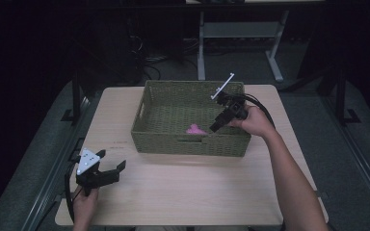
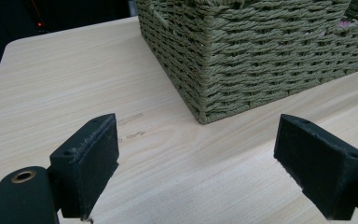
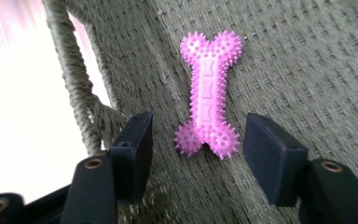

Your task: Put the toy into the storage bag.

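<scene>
Two grippers are in your hands, and one toy is the thing they serve. Start with the pale wood-grain tabletop [image 1: 183, 192], which carries everything. On its far half sits the rectangular olive-green woven basket [image 1: 190, 142], long side toward you, so either hand can reach over its rim.

Inside the basket, on the woven floor near the front wall and close to the handle cut-out, lies the pink spiked rubber bone toy [image 3: 208, 95]; from above you see it as a small pink patch [image 1: 195, 129]. It lies flat and free, which reads as a thing already set down where it belongs.

Your right gripper [image 1: 218, 126] reaches over the right rim and points down into the basket toward the toy. In the right gripper view its black jaws stand parted on either side of the bone's near end, with clear gaps between the pads and the spikes; nothing is pinched, and only air sits between pad and toy. That spread is partial, not the full width.

Your left gripper [image 1: 110, 160] waits over the bare near-left part of the table, well apart from the basket, aimed at its corner. Its jaws are spread wide and hold nothing.
</scene>
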A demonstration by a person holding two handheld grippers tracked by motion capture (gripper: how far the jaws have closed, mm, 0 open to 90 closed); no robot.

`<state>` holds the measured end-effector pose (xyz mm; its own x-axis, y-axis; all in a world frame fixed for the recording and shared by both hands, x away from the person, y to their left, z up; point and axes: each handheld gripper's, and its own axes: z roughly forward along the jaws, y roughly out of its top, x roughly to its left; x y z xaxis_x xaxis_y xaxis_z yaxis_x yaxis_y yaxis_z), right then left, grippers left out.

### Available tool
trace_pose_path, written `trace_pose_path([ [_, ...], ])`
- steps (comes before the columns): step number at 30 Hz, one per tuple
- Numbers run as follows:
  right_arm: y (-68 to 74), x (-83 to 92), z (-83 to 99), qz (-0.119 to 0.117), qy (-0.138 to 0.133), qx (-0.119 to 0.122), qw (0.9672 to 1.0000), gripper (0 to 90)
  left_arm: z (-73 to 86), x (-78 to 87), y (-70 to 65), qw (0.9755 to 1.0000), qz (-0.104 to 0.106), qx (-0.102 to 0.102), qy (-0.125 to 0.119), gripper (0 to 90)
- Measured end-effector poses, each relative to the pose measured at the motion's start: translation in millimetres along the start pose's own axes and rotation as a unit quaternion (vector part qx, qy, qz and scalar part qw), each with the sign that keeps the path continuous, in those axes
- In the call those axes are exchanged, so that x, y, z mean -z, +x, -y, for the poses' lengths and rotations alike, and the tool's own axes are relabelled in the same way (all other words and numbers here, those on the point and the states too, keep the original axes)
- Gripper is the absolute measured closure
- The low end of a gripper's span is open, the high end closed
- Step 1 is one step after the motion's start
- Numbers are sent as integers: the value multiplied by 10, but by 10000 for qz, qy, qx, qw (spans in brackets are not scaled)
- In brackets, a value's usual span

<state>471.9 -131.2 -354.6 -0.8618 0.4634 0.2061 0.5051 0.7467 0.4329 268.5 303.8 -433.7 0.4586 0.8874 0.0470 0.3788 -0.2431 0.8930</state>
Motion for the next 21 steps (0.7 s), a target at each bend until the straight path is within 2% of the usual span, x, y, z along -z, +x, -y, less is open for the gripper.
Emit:
trace_pose_path([
  [11, 74, 168, 27, 46, -209, -31, 9998, 394, 1, 10, 2, 10000, -20, -13, -3, 133],
  [21, 138, 265, 43, 97, -333, 39, 9994, 371, 4, 12, 5, 10000, -31, 1, -5, 133],
])
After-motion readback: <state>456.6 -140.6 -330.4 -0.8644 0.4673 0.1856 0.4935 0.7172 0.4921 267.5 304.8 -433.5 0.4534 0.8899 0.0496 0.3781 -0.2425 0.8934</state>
